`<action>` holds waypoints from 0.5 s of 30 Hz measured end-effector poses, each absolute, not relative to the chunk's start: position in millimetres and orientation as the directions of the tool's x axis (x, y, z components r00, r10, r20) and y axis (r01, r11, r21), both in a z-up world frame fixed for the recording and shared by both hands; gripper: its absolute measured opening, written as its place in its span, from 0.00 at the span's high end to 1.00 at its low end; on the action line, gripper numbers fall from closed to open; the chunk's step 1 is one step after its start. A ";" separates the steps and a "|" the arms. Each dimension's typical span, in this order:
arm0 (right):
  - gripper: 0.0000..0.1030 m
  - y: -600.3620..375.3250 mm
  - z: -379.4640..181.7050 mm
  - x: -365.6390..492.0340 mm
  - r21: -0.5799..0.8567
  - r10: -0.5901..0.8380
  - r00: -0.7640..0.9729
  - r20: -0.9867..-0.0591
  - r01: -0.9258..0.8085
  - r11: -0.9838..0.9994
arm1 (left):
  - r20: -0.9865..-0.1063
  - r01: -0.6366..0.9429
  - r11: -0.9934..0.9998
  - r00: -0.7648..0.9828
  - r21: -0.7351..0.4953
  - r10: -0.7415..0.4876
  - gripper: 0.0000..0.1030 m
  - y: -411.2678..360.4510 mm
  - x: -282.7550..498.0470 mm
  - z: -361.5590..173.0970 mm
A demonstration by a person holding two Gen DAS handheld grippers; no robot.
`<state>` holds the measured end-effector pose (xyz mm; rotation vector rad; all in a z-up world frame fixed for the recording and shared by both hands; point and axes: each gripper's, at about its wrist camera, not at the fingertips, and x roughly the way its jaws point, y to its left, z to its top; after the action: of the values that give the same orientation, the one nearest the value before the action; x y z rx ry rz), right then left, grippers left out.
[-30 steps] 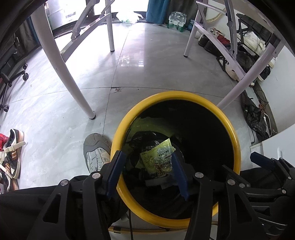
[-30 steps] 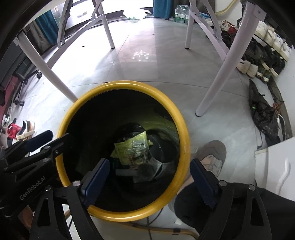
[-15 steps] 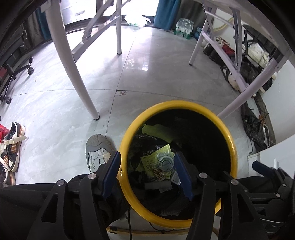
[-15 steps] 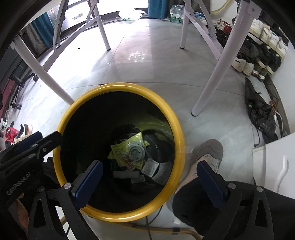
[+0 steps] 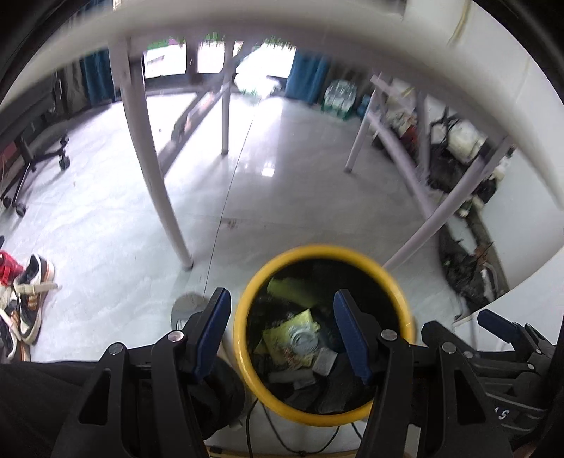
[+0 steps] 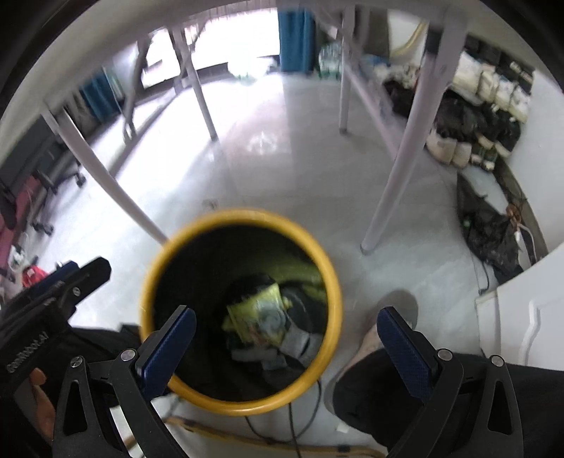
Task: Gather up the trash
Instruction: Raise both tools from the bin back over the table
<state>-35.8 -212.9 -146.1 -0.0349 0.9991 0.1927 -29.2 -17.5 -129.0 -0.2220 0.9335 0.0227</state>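
Note:
A yellow-rimmed bin (image 5: pixel 243 338) (image 6: pixel 331 282) with a dark liner stands on the floor below both grippers. Inside lie a yellow-green wrapper (image 5: pixel 282 333) (image 6: pixel 250 317), a round clear lid (image 5: pixel 301 340) on top of it, and grey scraps (image 5: pixel 324 361) (image 6: pixel 296 343). My left gripper (image 5: pixel 282 310) hangs open above the bin with nothing between its blue pads. My right gripper (image 6: pixel 285 327) stands wide open over the bin, empty too. Each gripper shows at the edge of the other's view.
White table legs (image 5: pixel 155 183) (image 6: pixel 394 169) stand close behind the bin, and a white tabletop edge (image 5: pixel 282 24) arcs overhead. A person's grey shoe (image 6: pixel 391 317) and dark trouser leg (image 6: pixel 387 394) sit beside the bin. Shoes (image 5: pixel 31 292) lie left, black bags (image 6: pixel 493 232) right.
Both grippers have risen away from the bin, which now looks smaller. The right jaws have spread wider. A round lid and grey scraps now lie on the wrapper.

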 end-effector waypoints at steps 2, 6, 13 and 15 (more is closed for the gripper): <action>0.00 -213.4 -123.5 -42.5 0.059 0.157 0.585 -0.795 -0.182 0.982 | -0.774 -0.097 0.979 0.628 -0.178 -0.078 0.45 -17.3 -32.5 -112.3; 0.00 -211.4 -84.4 -54.6 0.034 0.167 0.685 -0.709 -0.203 0.979 | -0.723 -0.073 0.982 0.686 -0.175 -0.078 0.39 -14.8 -36.8 -80.9; 0.00 -208.1 -34.2 -61.4 0.018 0.199 0.770 -0.606 -0.237 0.971 | -0.648 -0.063 0.976 0.756 -0.209 -0.090 0.35 -3.6 -28.2 -37.1; 0.00 -207.1 -24.7 -61.1 0.019 0.210 0.780 -0.590 -0.246 0.969 | -0.625 -0.064 0.980 0.777 -0.186 -0.068 0.33 -3.5 -24.6 -26.4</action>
<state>-61.1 -207.1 -24.7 -0.0599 0.6304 0.2469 -24.6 -3.5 -26.4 -0.2019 0.6814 -0.0019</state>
